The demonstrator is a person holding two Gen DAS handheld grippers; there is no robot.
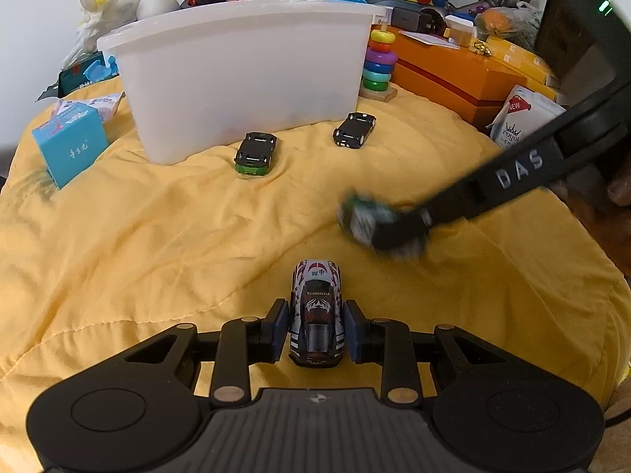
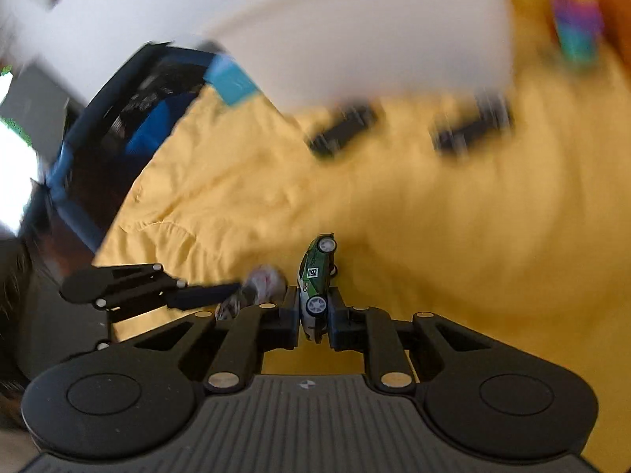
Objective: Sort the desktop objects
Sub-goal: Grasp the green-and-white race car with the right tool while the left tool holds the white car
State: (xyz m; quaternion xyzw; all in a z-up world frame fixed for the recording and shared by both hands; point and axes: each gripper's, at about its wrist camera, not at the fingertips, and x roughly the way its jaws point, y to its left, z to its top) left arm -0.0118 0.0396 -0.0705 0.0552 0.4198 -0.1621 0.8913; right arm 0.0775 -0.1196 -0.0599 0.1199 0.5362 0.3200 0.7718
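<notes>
Left tongs (image 1: 315, 329): closed on a small silver-and-black toy car (image 1: 316, 311) with red flame markings and a chequered patch on the bonnet; blue pads press its flanks, nose pointing away. Lettering on its windscreen strip too small to read.

Right tongs (image 2: 314, 307): closed on a green-and-white toy car (image 2: 315, 276), held on its side, wheels facing right. Door panel carries the number "8"; a smaller number beside it is unreadable. From the left wrist view this car is only a blur at the tip of the right tool, whose arm reads "DAS".

Surface: table covered with a rumpled yellow cloth (image 1: 138, 236). White plastic bin (image 1: 244, 79) stands at the far side. Two black toy cars lie just in front of it: one with a green bumper (image 1: 255, 153), one plain black (image 1: 354, 130).

Surroundings: blue carton (image 1: 71, 144) with small white characters, left of bin. Rainbow ring stacker (image 1: 379, 63) to its right, beside an orange box (image 1: 453, 75). White pouch (image 1: 520, 118) marked "NEW", crown logo, partial brand word unclear.
</notes>
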